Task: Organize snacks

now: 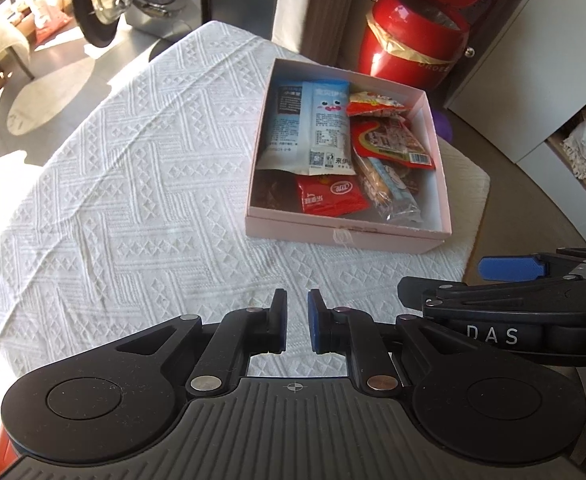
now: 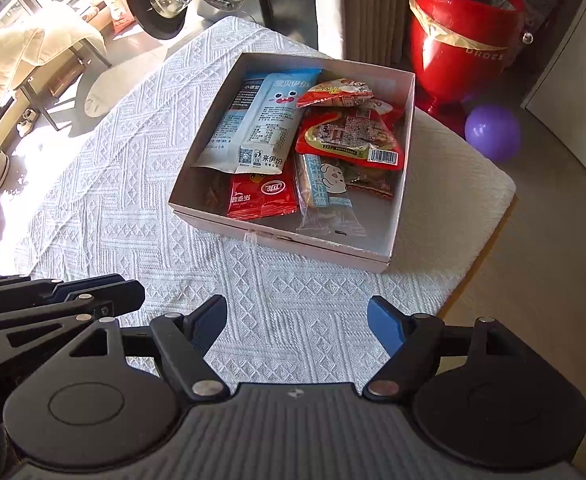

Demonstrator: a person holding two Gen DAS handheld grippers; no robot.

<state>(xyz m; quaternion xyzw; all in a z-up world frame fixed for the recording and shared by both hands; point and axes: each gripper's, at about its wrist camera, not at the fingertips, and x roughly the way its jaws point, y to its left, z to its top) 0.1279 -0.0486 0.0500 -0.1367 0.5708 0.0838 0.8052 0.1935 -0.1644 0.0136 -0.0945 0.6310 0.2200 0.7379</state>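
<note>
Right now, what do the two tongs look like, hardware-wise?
Both match: left tongs and right tongs have black linkage arms with silver rivets, round black hubs, a ribbed grey body and blue finger pads. White "DAS" lettering marks the right one.

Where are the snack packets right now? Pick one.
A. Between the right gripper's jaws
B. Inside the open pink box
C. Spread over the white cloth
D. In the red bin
B: the packets all lie inside the open pink box, which sits on the cloth; the right gripper has its jaws apart with nothing between them.
</note>
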